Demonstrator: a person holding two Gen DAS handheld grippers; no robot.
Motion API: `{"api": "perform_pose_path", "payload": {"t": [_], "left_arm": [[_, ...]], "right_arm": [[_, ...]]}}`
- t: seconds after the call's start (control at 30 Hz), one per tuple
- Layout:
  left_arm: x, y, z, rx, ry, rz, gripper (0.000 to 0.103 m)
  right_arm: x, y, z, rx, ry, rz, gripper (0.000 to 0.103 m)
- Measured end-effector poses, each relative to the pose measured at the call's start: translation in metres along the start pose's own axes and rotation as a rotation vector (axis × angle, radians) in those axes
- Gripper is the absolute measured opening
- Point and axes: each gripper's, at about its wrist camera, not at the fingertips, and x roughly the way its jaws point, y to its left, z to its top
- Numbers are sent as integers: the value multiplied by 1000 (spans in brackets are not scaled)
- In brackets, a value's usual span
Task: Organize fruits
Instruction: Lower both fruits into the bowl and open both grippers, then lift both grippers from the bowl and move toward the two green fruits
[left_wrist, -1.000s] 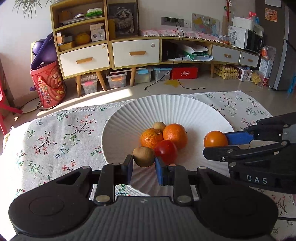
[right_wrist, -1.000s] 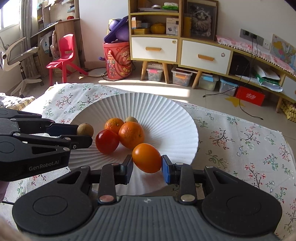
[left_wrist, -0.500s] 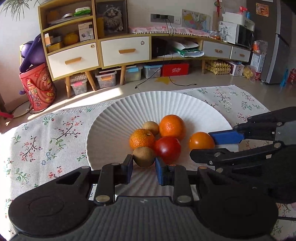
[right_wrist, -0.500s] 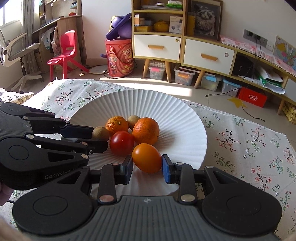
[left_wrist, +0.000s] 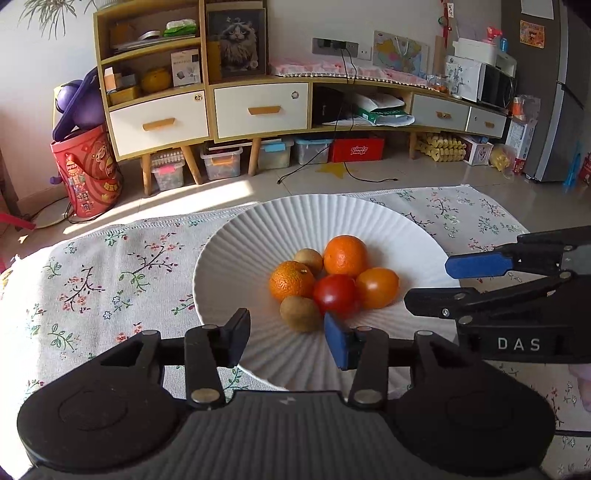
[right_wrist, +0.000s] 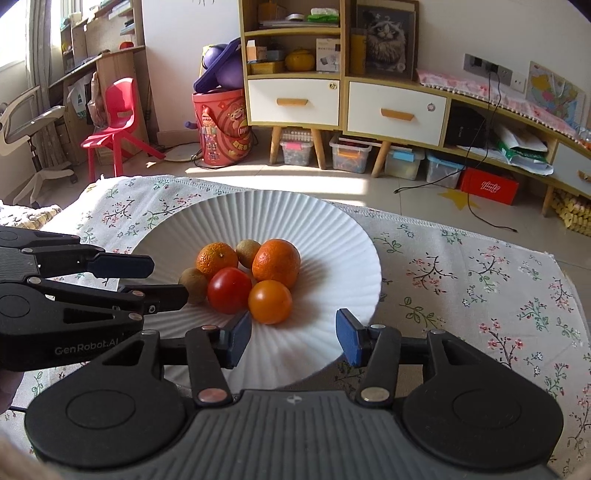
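Note:
A white ribbed plate (left_wrist: 258, 236) (right_wrist: 332, 236) on the floral cloth holds several fruits in a cluster: two oranges (left_wrist: 346, 255) (left_wrist: 291, 279), a red tomato (left_wrist: 336, 294), an orange tomato (left_wrist: 377, 287) (right_wrist: 270, 301), and two kiwis (left_wrist: 300, 313) (left_wrist: 309, 259). My left gripper (left_wrist: 287, 340) is open and empty, just in front of the near kiwi. My right gripper (right_wrist: 293, 336) is open and empty, just in front of the orange tomato. Each gripper shows from the side in the other's view.
The floral tablecloth (left_wrist: 110, 266) covers the table around the plate. Beyond the table's far edge are a wooden cabinet with drawers (left_wrist: 258, 107), a red bin (left_wrist: 88, 170), a red chair (right_wrist: 118, 122) and storage boxes on the floor.
Both grippers have opened. The left has let go of the kiwi and the right has let go of the orange tomato; both fruits now rest on the plate. Both grippers have drawn back slightly.

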Motion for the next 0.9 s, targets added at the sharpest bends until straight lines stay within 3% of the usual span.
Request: {"api": "perform_pose_path", "payload": {"t": [0.9], "left_arm": [[-67, 3, -40, -80, -7, 13, 73]], "right_arm": [[-49, 1, -29, 27, -19, -22, 79]]}}
